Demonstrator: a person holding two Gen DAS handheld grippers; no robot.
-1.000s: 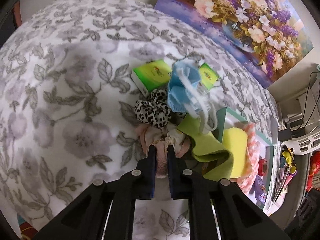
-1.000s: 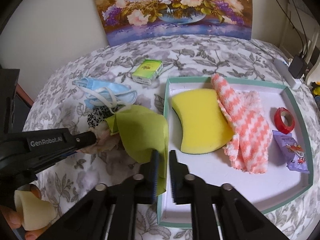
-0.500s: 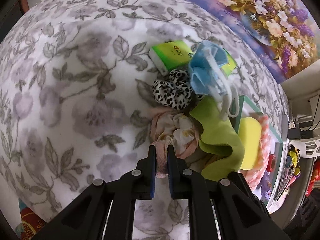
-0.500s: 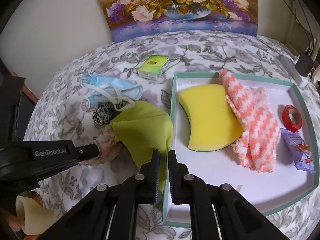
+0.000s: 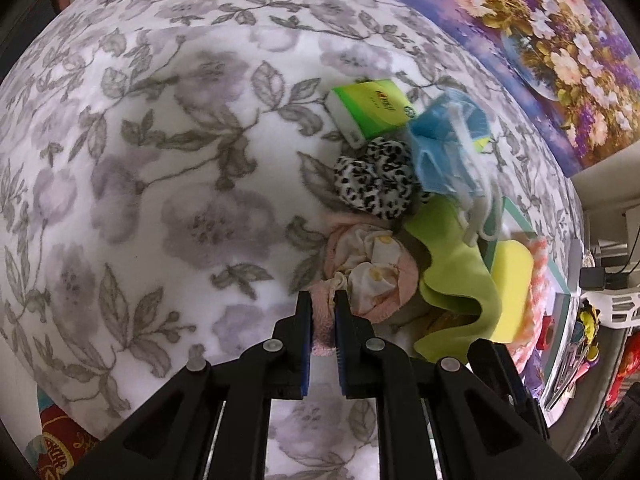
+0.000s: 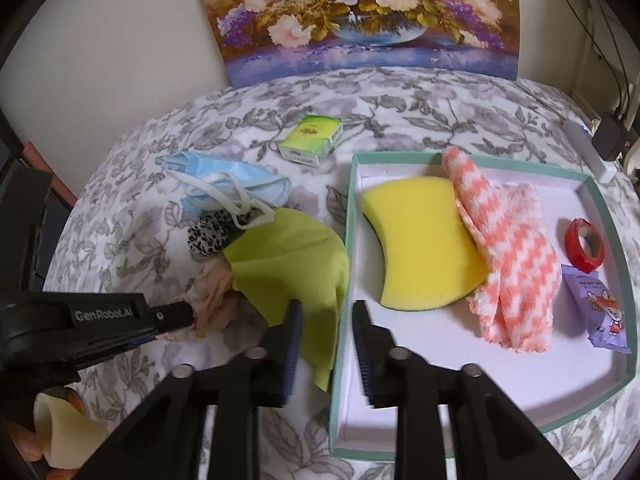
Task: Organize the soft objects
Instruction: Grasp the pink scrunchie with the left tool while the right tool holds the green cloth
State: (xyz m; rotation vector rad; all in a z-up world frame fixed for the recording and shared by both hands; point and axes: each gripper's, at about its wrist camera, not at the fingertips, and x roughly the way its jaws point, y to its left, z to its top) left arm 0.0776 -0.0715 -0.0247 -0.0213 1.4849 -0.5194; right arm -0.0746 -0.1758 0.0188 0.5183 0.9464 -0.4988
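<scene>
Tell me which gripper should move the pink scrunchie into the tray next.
Left. The left gripper is shut on the pink scrunchie; the right gripper's jaws are opening, empty, over the tray edge.

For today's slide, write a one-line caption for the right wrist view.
Right gripper opening over lime cloth draped at tray edge; left gripper pinches pink fabric.
</scene>
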